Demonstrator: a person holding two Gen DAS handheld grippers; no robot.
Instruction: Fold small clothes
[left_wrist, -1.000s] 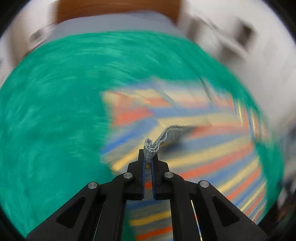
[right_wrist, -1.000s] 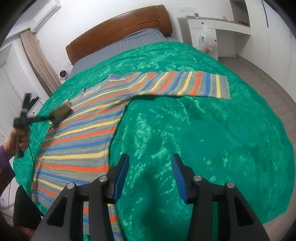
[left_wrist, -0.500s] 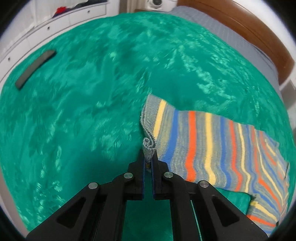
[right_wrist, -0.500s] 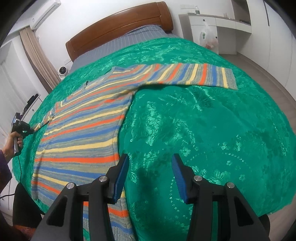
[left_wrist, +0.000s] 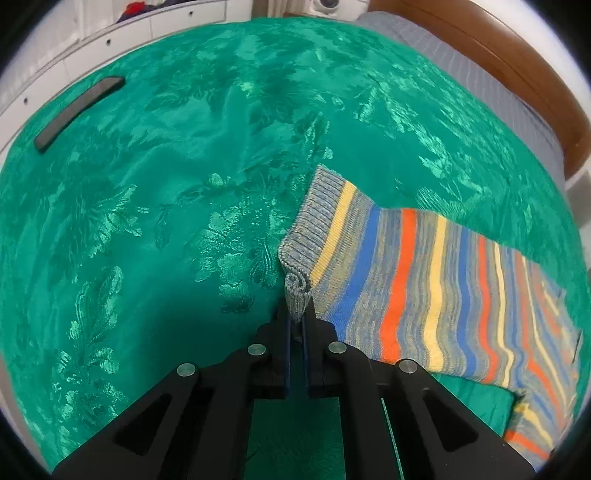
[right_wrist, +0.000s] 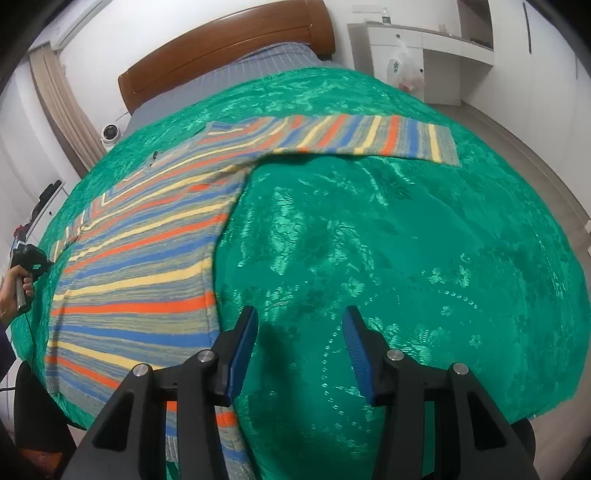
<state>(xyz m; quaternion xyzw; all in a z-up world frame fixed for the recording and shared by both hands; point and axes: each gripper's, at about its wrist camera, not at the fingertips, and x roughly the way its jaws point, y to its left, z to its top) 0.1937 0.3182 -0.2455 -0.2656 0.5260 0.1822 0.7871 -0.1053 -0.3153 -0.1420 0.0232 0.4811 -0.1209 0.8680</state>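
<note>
A sweater (right_wrist: 140, 266) striped in orange, blue, yellow and grey lies flat on the green bedspread (right_wrist: 406, 258). One sleeve (right_wrist: 369, 138) stretches out to the right. In the left wrist view the other sleeve (left_wrist: 424, 280) lies spread out. Its grey ribbed cuff (left_wrist: 297, 291) is curled and pinched between the pads of my left gripper (left_wrist: 296, 317), whose jaws are beginning to open. A hand holds that gripper (right_wrist: 27, 258) at the bed's left edge. My right gripper (right_wrist: 299, 332) hangs open over bare bedspread, just right of the sweater's lower side edge, holding nothing.
A dark flat bar (left_wrist: 77, 110) lies on the bedspread far left of the cuff. The wooden headboard (right_wrist: 225, 48) and grey sheet are at the far end. White cabinets (right_wrist: 424, 62) stand to the right, white drawers (left_wrist: 110, 40) beyond the left side.
My left gripper has carried the cuff outward from over the sweater body and down to the bedspread, so the sleeve now lies stretched out. The right gripper has stayed put and open.
</note>
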